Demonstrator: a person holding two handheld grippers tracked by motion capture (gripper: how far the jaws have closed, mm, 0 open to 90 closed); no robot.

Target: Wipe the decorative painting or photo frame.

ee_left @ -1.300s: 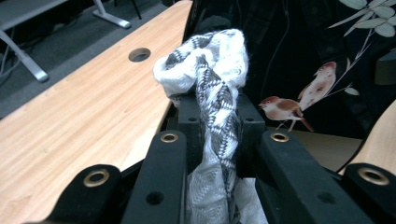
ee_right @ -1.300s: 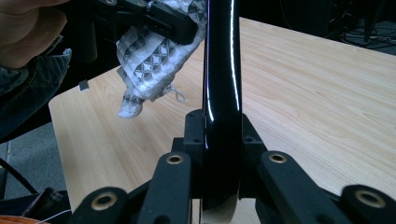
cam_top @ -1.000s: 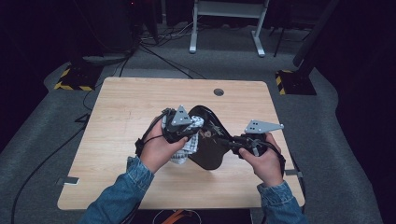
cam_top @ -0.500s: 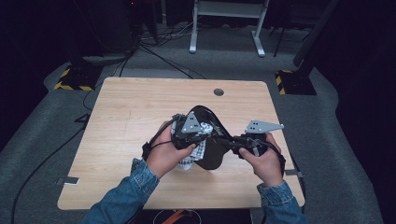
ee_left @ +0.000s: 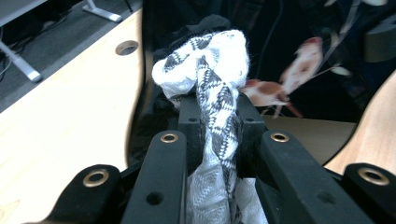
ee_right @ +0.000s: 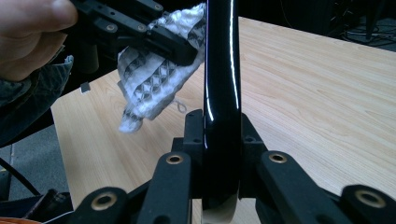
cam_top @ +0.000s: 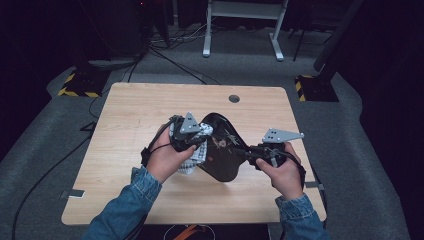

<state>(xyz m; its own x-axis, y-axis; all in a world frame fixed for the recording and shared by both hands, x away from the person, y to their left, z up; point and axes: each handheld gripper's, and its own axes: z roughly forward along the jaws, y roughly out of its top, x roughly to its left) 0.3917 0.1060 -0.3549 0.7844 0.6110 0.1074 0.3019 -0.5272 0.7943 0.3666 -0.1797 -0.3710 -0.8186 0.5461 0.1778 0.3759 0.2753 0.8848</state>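
A glossy black plate point(cam_top: 223, 152) with a flower and bird pattern point(ee_left: 306, 65) is held on edge above the table. My right gripper point(cam_top: 246, 152) is shut on its rim, and the rim runs straight up between the jaws point(ee_right: 219, 123). My left gripper point(cam_top: 196, 136) is shut on a white cloth with a black zigzag weave point(ee_left: 212, 56). The cloth is pressed against the plate's left face. Its loose end hangs down point(cam_top: 191, 163) below the left hand. In the right gripper view the cloth point(ee_right: 149, 77) and the left gripper point(ee_right: 161, 37) lie just left of the plate point(ee_right: 222, 60).
The wooden table point(cam_top: 135, 112) has a round cable hole point(cam_top: 234, 98) near its far edge. Grey carpet, cables and a white desk frame point(cam_top: 242, 27) lie beyond. Denim sleeves point(cam_top: 125, 207) come in from the near edge.
The left gripper with the cloth slid right across the plate's face, then back to the left and slightly up. The right gripper and the plate stayed nearly still.
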